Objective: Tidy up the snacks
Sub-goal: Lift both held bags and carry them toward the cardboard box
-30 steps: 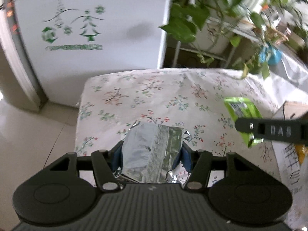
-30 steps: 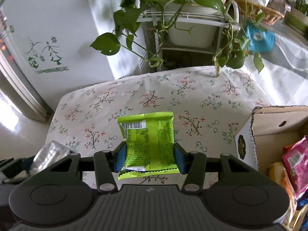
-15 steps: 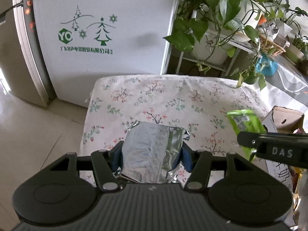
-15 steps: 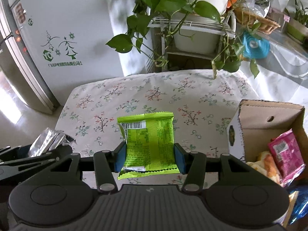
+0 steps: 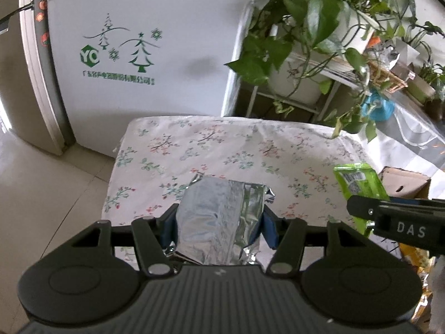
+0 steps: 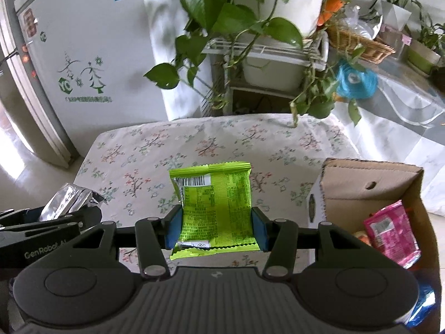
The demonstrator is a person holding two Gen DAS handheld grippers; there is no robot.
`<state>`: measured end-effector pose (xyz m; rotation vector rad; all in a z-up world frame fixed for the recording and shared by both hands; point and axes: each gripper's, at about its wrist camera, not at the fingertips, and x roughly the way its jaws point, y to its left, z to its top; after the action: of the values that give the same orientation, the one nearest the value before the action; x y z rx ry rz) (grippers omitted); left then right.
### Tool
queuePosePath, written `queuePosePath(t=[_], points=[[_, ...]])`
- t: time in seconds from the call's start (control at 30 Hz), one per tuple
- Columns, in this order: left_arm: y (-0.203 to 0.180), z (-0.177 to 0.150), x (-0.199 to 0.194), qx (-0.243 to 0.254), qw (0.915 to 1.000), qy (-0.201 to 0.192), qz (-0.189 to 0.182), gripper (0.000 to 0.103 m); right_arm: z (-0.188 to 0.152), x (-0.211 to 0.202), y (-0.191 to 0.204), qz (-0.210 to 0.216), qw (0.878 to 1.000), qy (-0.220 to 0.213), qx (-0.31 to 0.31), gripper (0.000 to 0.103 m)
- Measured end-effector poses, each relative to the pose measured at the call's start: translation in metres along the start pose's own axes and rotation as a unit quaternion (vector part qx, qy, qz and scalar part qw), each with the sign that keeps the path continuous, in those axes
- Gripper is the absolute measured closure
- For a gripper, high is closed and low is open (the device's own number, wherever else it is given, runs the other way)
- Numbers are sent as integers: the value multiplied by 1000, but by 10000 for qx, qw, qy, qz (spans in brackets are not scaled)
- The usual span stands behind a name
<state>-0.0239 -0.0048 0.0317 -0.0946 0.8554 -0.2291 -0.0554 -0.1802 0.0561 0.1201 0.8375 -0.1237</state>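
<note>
Green and crinkly, the snack packet (image 6: 214, 208) is pinched flat between the right gripper's (image 6: 215, 231) fingers, held above the flowered bench (image 6: 222, 139) just to the left of the cardboard box (image 6: 370, 178). The left gripper (image 5: 219, 228) grips a silver foil packet (image 5: 219, 220) the same way, further from the box. My guess is both are headed into that box, where a pink packet (image 6: 389, 236) lies already. To do it well, I'd carry the green one over the near wall, clear of the upright flap, and let go only once it's low inside; the foil one waits its turn so the two tools don't knock. Both grippers point level and forward, side by side, right one nearer the box.
</note>
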Motion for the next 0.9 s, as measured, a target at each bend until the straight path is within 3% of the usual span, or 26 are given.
queuePosePath(t=[0.47,0.9], points=[[-54,-5,-13,511,9971,-214,-530,44,-2,-23,-45,-360,9985,-240,347,45],[-108,-20,-19,1161,9878,-404,-958,44,-11,-36,-81,-631,9962,-291,525,45]])
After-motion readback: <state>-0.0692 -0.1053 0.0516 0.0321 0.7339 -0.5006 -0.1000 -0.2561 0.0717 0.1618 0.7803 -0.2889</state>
